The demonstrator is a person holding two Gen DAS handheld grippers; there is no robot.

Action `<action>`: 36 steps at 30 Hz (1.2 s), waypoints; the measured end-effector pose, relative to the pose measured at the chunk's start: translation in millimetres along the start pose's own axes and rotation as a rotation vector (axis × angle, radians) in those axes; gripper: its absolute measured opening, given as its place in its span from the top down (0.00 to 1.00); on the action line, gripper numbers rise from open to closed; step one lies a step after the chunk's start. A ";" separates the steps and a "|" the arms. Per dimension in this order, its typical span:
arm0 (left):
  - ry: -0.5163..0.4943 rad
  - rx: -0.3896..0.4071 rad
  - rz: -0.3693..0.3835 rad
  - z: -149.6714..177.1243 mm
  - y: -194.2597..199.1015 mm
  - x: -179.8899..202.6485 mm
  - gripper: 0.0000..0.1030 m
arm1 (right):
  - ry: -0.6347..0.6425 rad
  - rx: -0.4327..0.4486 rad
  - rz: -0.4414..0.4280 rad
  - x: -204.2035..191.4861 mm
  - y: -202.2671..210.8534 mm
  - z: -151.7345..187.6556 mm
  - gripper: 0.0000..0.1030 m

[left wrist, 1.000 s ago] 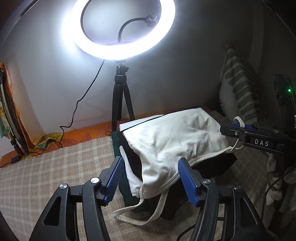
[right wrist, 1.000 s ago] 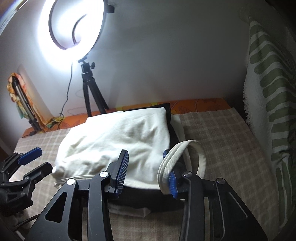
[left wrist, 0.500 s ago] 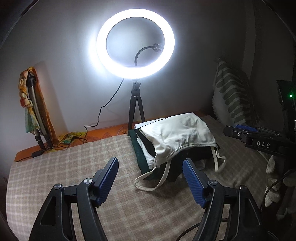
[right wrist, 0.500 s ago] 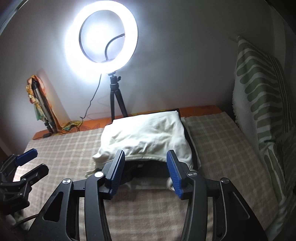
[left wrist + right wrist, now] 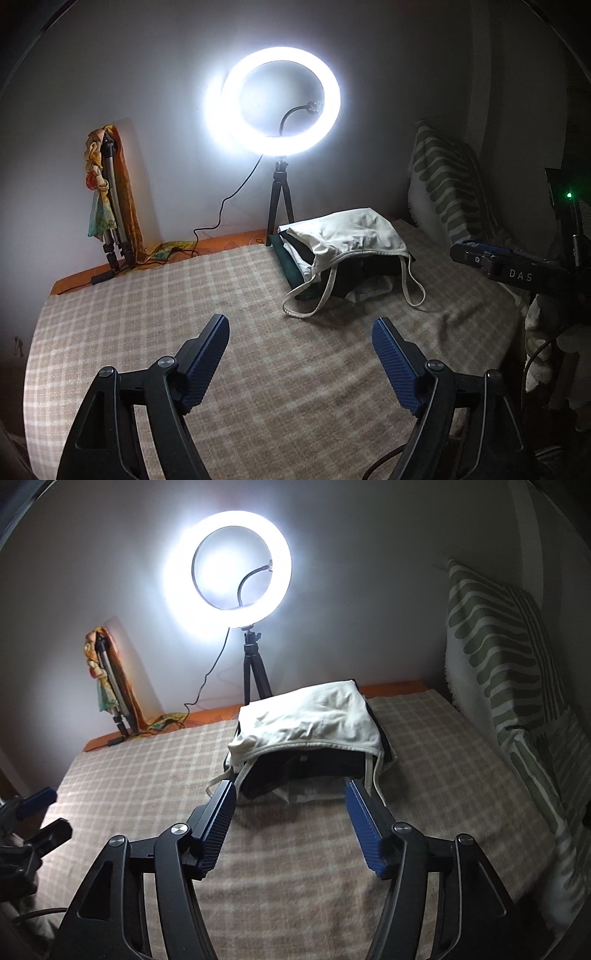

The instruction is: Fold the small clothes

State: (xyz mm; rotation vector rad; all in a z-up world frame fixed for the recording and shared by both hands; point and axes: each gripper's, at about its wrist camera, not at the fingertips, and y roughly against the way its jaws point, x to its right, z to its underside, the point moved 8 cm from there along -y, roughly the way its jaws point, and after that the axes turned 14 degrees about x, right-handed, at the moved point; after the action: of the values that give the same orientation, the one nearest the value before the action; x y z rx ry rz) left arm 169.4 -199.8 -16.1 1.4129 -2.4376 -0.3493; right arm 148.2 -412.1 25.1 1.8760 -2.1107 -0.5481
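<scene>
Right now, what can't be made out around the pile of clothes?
- Garments under the white top: covered by it in both views; only dark and green edges show.
- Far edge of the pile: hidden by the top, right wrist view.
- Right claw: cut off at the left wrist view's dark edge.

A white strappy top point(image 5: 351, 230) point(image 5: 314, 716) lies folded on top of a small pile of clothes point(image 5: 295, 258) point(image 5: 266, 775) on the checked blanket. Its fabric is lightly wrinkled, and its hemmed edge faces the near side. 2 thin white straps point(image 5: 314, 299) trail loose off the near edge of the pile onto the blanket, 1 as a long loop on the left, 1 as a narrower loop on the right. Beneath it, the stack shows dark green, black and white layers with uneven edges.
</scene>
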 end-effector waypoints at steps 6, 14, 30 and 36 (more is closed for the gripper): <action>0.002 0.027 -0.007 10.5 22.1 -6.3 0.17 | 0.034 0.018 0.047 -18.5 24.1 21.4 0.32; 0.009 0.080 -0.024 20.2 35.3 -13.7 0.05 | 0.084 0.073 0.112 -33.5 39.4 37.0 0.22; -0.031 0.053 -0.069 34.0 26.6 -18.4 0.00 | 0.040 0.110 0.162 -26.5 36.1 41.2 0.20; -0.034 0.053 -0.076 34.7 27.8 -18.0 0.00 | 0.049 0.112 0.160 -27.7 33.6 41.1 0.20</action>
State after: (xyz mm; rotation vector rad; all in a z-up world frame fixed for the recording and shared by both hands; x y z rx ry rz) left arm 142.6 -168.6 -40.8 1.5374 -2.4412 -0.3310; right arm 103.9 -377.3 4.8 1.7365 -2.2762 -0.3510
